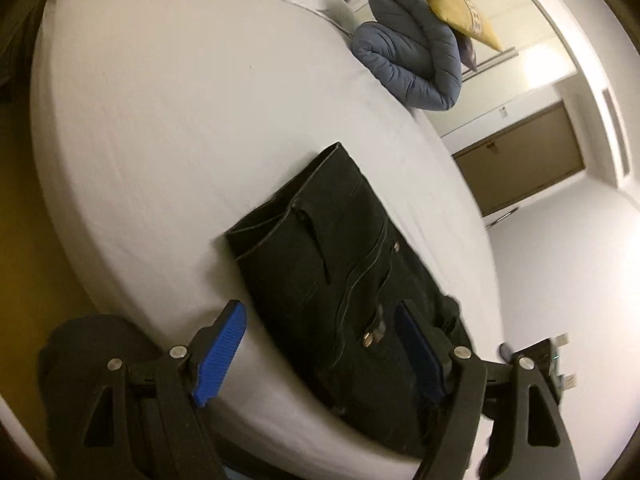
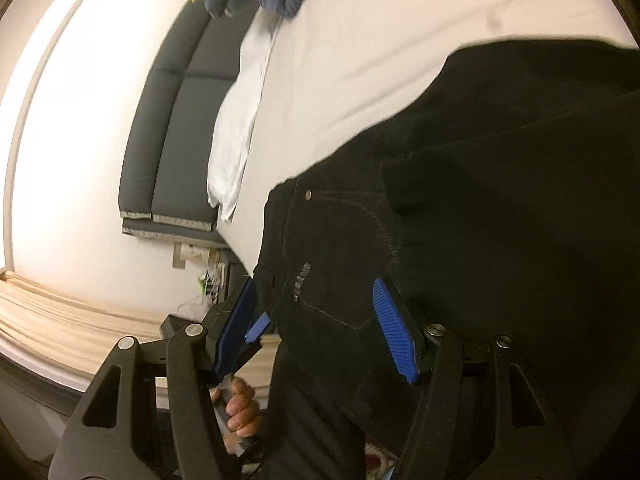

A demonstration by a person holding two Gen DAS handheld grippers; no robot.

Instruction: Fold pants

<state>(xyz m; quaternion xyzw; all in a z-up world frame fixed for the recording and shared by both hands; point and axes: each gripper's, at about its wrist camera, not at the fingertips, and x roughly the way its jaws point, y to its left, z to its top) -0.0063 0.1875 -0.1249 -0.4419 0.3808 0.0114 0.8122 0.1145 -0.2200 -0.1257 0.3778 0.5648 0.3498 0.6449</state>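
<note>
The black pants (image 1: pixel 320 256) lie folded into a compact stack at the near edge of the white bed (image 1: pixel 168 128), where both hands can reach them. Your left tongs (image 1: pixel 320 354) stand open, straddling the near end without pressing it. Your right tongs (image 2: pixel 320 328) likewise stand open around the waistband area, gripping nothing.

Left tongs (image 1: pixel 320 354): jaws stand wide apart, blue pads (image 1: pixel 220 354) pressing on nothing. Right tongs (image 2: pixel 316 330): jaws likewise parted, nothing clamped. A hand (image 2: pixel 240 410) shows below the right tongs.
</note>
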